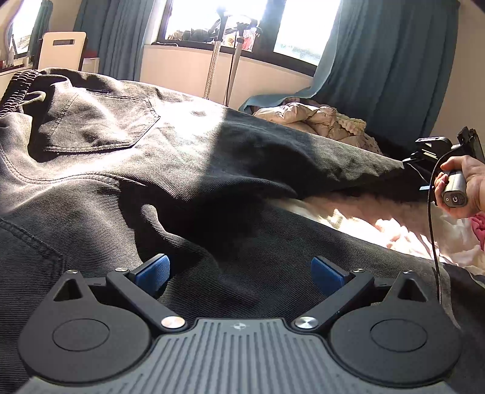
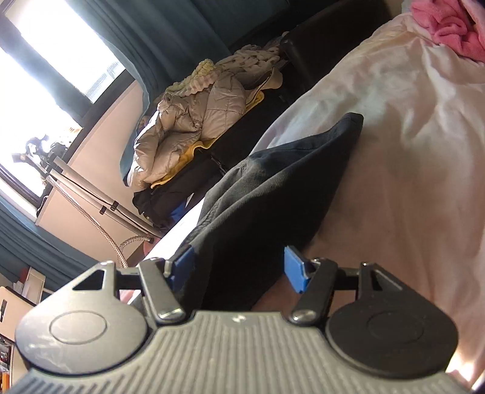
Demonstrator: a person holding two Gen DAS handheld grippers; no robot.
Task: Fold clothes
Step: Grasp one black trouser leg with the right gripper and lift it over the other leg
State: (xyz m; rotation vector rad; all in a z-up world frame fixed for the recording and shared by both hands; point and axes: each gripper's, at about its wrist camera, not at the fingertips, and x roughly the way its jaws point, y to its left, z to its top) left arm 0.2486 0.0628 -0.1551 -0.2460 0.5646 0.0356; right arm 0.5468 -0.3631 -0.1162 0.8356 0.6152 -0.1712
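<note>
Dark grey jeans [image 1: 121, 157] lie spread on the bed, back pocket [image 1: 97, 121] up and elastic waistband [image 1: 18, 88] at the far left. My left gripper [image 1: 239, 272] stands open just over the seat of the jeans, its blue pads apart and nothing pinched. In the right wrist view the end of a trouser leg [image 2: 272, 181] runs between the fingers of my right gripper [image 2: 239, 268]. The left pad [image 2: 182, 266] is against the cloth and the right pad [image 2: 295, 269] stands clear of it. A hand [image 1: 473, 188] holds the right gripper's handle at the far right.
A cream bed cover [image 2: 409, 157] lies under the jeans, with a pink cloth [image 2: 448, 27] on it at the far corner. Beyond the bed are a pile of quilted jackets [image 2: 188, 121], a steamer stand [image 2: 91, 194], teal curtains [image 1: 379, 60] and a white chair [image 1: 60, 50].
</note>
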